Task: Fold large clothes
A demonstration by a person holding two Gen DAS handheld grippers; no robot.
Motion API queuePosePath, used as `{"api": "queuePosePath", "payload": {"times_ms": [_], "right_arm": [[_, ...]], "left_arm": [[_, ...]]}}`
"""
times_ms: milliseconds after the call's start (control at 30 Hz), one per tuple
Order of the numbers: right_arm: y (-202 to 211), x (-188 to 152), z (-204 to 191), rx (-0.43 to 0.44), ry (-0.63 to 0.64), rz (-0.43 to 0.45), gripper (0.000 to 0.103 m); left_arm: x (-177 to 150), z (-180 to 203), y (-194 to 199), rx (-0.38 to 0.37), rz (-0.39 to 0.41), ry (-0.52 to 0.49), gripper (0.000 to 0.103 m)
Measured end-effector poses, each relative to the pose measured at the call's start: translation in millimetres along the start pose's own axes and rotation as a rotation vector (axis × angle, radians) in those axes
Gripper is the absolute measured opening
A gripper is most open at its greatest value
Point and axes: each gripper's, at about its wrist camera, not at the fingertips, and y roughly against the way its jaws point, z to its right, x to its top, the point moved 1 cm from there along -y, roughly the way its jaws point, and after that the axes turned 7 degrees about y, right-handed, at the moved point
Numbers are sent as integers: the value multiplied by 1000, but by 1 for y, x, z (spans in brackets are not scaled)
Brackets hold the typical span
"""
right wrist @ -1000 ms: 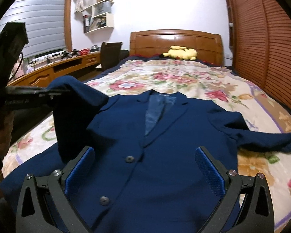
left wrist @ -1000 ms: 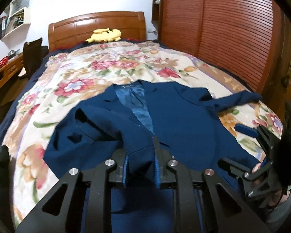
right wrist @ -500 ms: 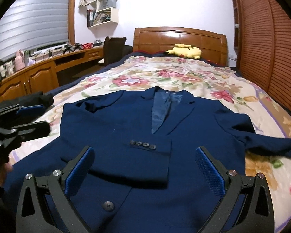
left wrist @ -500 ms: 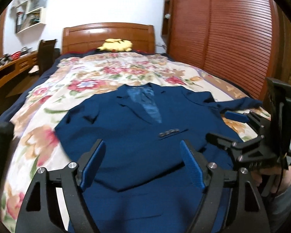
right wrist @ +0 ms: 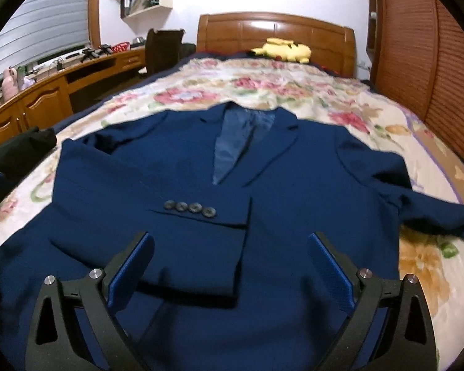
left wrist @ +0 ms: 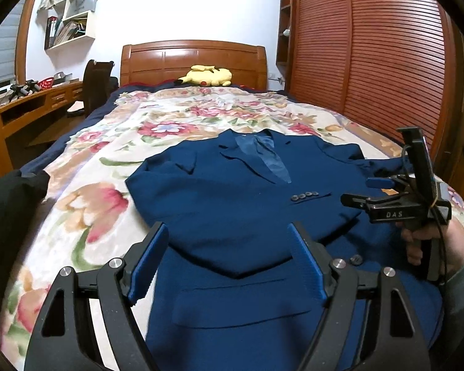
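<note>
Garment: I am looking at a navy jacket (right wrist: 294, 191) lying face up on the bed (right wrist: 294, 92), collar toward the headboard (right wrist: 275, 31), hem at the foot edge under both of my tools.
Long axis: I am reading it as running from the foot edge to the headboard, roughly straight ahead of both cameras.
Folded sleeve: I am seeing one sleeve (right wrist: 198, 235) already laid across the chest, its buttoned cuff (right wrist: 190, 207) just short of the centre line.
Loose sleeve: I am seeing the other sleeve (right wrist: 433, 213) trailing off toward the bed's right edge, beside the louvred wardrobe (right wrist: 417, 46), flat on the floral cover.
Left gripper (left wrist: 229, 264): I am holding it with jaws spread wide and nothing between them, low over the hem on the left half of the jacket.
Right gripper (right wrist: 230, 270): I am holding it with jaws spread too and empty, hovering above the folded cuff; in the left wrist view it sits out near the right edge, close by the loose sleeve.
Deciding relation: I am judging the loose sleeve to lie right of and beyond the right jaws, well apart from the left ones, so the right hand is the nearer.
Next move (judgement): I am expecting to swing the right jaws rightward to that sleeve and bring it across the chest.
Bystander: a yellow plush toy (left wrist: 205, 75) is resting by the headboard, well clear.
</note>
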Motion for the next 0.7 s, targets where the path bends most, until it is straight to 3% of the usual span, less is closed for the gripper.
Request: {"api": "queuePosePath", "payload": {"times_ms": [200, 333, 500, 600, 667, 700], "right_arm": [[-24, 1, -1, 55, -14, -79, 99], [-29, 3, -1, 86, -14, -98, 90], [-31, 4, -1, 131, -5, -114, 63], [-29, 2, -3, 145, 15, -112, 42], [-26, 2, -4, 140, 28, -96, 18], [-24, 1, -2, 136, 28, -85, 16]], "left_arm": [[-5, -9, -1, -7, -6, 17, 79], [-7, -10, -7, 5, -19, 23, 79], [-9, -8, -9, 23, -19, 11, 79], [-10, -8, -11, 31, -22, 10, 79], [-10, -9, -12, 34, -25, 16, 79], [-10, -9, -13, 33, -26, 18, 79]]}}
